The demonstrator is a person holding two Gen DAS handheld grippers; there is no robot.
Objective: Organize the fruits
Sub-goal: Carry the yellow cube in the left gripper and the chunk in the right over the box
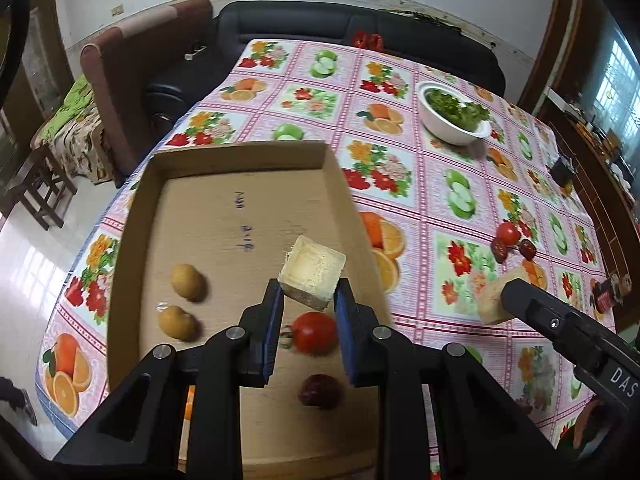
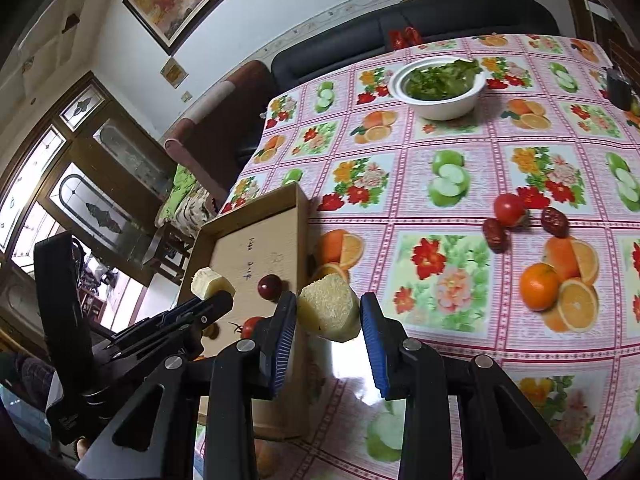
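Note:
My left gripper [image 1: 307,294] is shut on a pale yellow cut chunk of fruit [image 1: 313,271] and holds it above the cardboard tray [image 1: 244,156]. In the tray lie two small tan round fruits [image 1: 187,282], a tomato [image 1: 314,332] and a dark red date [image 1: 320,391]. My right gripper [image 2: 328,314] is shut on a second pale chunk [image 2: 329,307], just right of the tray [image 2: 298,216] above the tablecloth. A tomato [image 2: 509,209], two dates [image 2: 495,235] and an orange [image 2: 538,286] lie loose on the table.
A white bowl of green leaves [image 1: 454,114] stands at the far side of the table; it also shows in the right wrist view [image 2: 440,86]. A small dark object [image 2: 618,86] sits at the far right edge. A sofa and chairs stand beyond the table.

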